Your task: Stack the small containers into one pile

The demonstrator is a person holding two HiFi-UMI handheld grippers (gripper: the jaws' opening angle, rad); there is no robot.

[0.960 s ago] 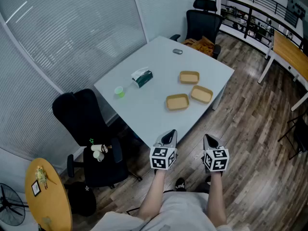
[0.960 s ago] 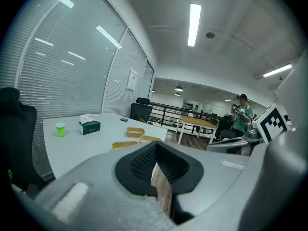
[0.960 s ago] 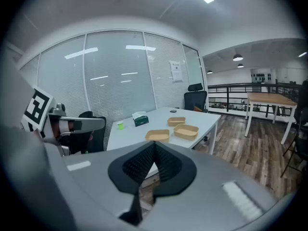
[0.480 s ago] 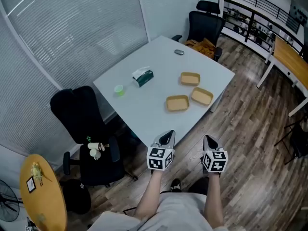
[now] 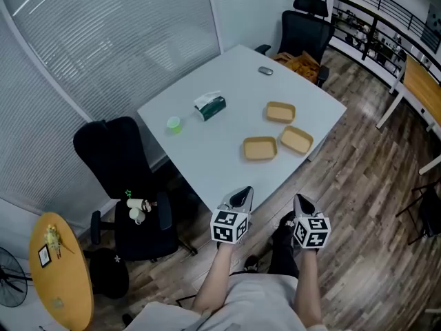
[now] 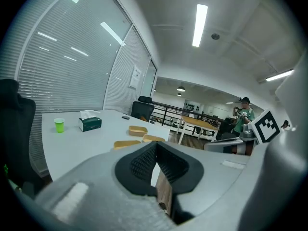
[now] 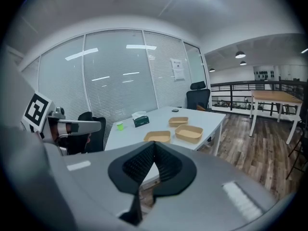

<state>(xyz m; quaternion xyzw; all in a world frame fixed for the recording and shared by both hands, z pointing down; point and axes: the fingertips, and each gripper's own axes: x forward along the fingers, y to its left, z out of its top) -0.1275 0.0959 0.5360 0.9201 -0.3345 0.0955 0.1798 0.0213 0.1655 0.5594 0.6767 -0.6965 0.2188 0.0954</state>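
No readable text anywhere.
The wall sheet [image 7: 178, 70] and the label side of the tissue box [image 5: 210, 106] are both too small to read.

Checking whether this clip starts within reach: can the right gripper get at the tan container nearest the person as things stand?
Probably yes: the right gripper hangs shut and empty off the corner of the table, and nothing stands between it and the nearest container. It needs bringing forward and opening.

I'm working in an office.
I see swivel chairs [image 5: 109, 156], a white table [image 5: 207, 147] and window blinds [image 5: 117, 40].
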